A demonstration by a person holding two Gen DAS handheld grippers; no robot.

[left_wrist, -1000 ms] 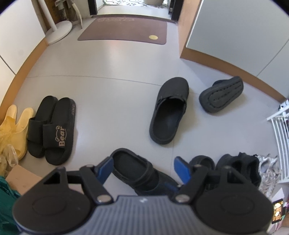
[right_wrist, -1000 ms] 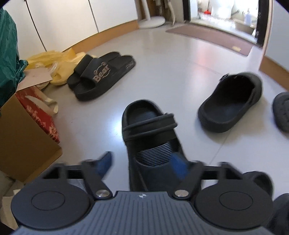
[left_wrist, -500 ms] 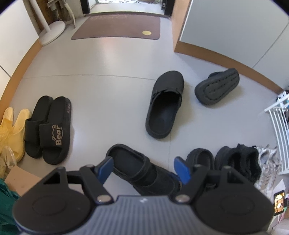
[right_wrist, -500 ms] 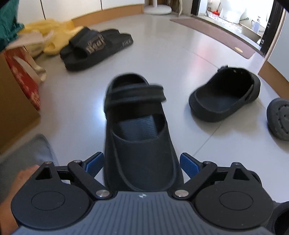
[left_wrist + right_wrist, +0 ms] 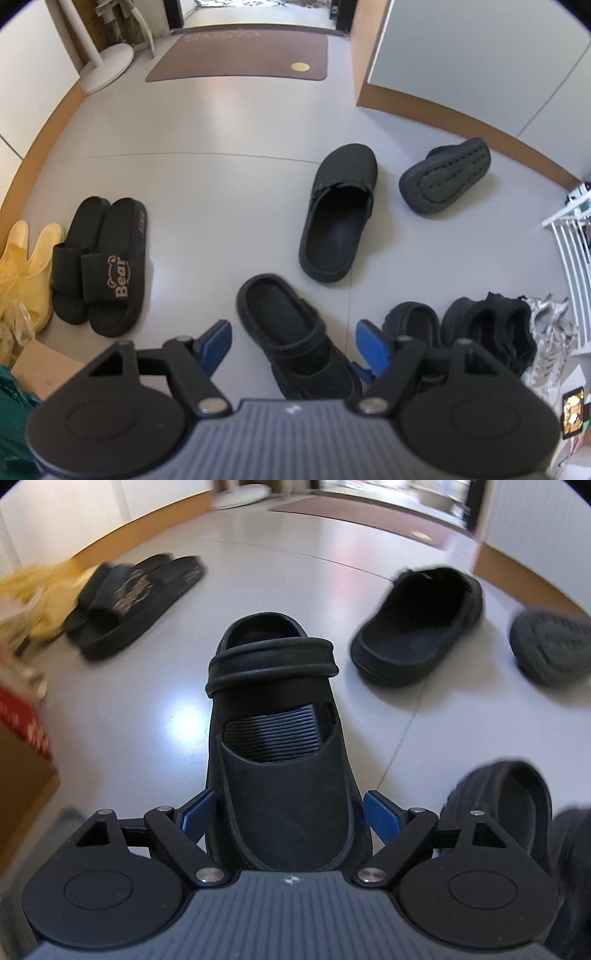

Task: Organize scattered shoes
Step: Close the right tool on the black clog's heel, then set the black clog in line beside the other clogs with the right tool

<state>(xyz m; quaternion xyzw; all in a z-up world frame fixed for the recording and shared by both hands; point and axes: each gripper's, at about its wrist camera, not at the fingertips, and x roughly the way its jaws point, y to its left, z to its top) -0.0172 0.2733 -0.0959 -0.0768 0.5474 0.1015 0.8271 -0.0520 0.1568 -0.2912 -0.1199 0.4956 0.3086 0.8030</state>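
Observation:
A black clog with a heel strap point(image 5: 280, 775) lies on the grey floor with its toe toward me. My right gripper point(image 5: 289, 814) straddles that toe, its jaws closing, with a blue pad close at each side and no firm press showing. In the left wrist view the same clog point(image 5: 280, 325) lies below my left gripper point(image 5: 293, 345), which hangs open above it and holds nothing. Farther off are a black open-back clog point(image 5: 338, 214) and an overturned dark slipper point(image 5: 445, 177). A pair of black "Bear" slides point(image 5: 107, 269) sits at the left.
Yellow slippers point(image 5: 26, 258) and a cardboard box point(image 5: 40, 365) are at the left edge. Black shoes point(image 5: 491, 332) and pale sneakers point(image 5: 550, 339) line up at the right, by a white rack point(image 5: 576, 266). A brown door mat point(image 5: 240, 55) lies far back.
My right gripper has come down and rolled level, so the strap clog's toe now sits squarely between its jaws, which have narrowed a little. The left gripper has kept still.

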